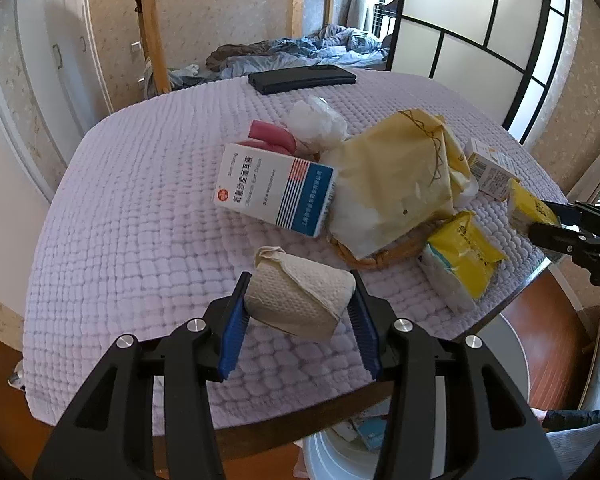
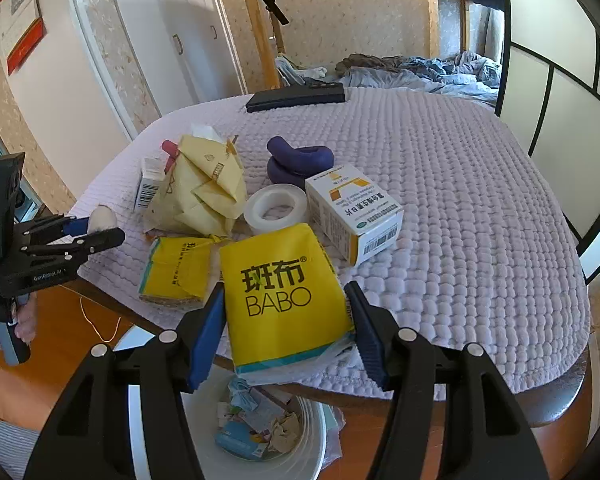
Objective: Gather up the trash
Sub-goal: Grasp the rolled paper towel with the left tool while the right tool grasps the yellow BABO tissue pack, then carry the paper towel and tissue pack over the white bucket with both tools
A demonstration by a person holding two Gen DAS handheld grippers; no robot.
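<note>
Left tongs (image 1: pixel 300 304) pinching paper wad (image 1: pixel 300 300), right tongs (image 2: pixel 286 320) pinching yellow tissue pack (image 2: pixel 284 292); risk: slick wrapper slipping, missing white bin (image 2: pixel 312 440) at lower frame.

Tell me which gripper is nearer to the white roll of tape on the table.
Right. The right gripper, holding the yellow tissue pack, sits just before the white roll of tape; the left gripper is off to its left.
</note>
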